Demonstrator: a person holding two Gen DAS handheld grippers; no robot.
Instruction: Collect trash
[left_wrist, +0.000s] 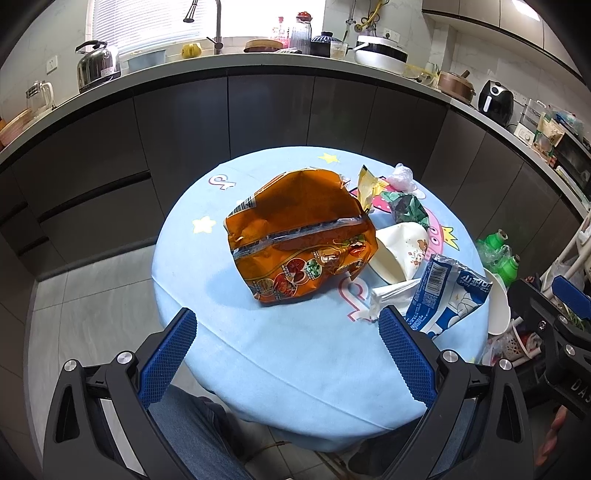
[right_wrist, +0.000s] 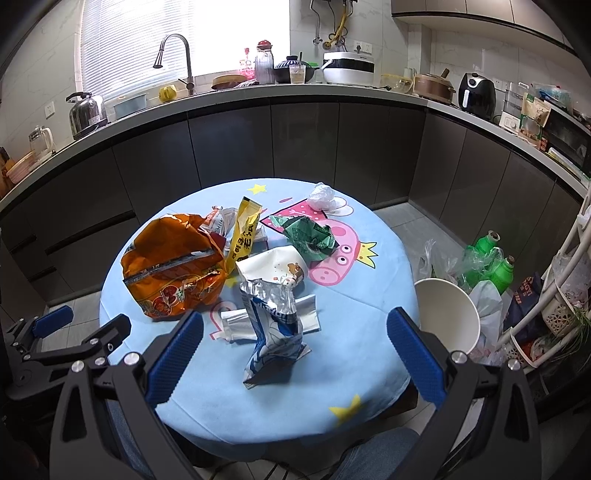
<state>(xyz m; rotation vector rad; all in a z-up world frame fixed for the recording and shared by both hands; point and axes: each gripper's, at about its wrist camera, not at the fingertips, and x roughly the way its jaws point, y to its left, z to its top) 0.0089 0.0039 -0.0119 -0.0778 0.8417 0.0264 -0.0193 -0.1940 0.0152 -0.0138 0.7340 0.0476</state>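
Note:
Trash lies on a round table with a light blue cloth (left_wrist: 280, 354) (right_wrist: 354, 373). A big orange snack bag (left_wrist: 299, 236) (right_wrist: 173, 273) lies at the left. A blue and white wrapper (left_wrist: 443, 291) (right_wrist: 275, 332), a crushed white paper cup (left_wrist: 399, 251) (right_wrist: 273, 267), a yellow sachet (left_wrist: 369, 186) (right_wrist: 243, 230), a green wrapper (left_wrist: 406, 206) (right_wrist: 310, 236), white paper (right_wrist: 236, 321) and a crumpled plastic ball (left_wrist: 402, 173) (right_wrist: 321, 197) lie beside it. My left gripper (left_wrist: 288, 350) is open and empty, short of the orange bag. My right gripper (right_wrist: 295, 354) is open around the blue wrapper without touching it.
A white paper bucket (right_wrist: 447, 314) (left_wrist: 498, 302) stands off the table's right edge. Green bottles (right_wrist: 487, 258) and plastic bags lie on the floor beyond it, by a white rack (right_wrist: 565, 280). Dark cabinets and a crowded counter (right_wrist: 295, 92) run behind.

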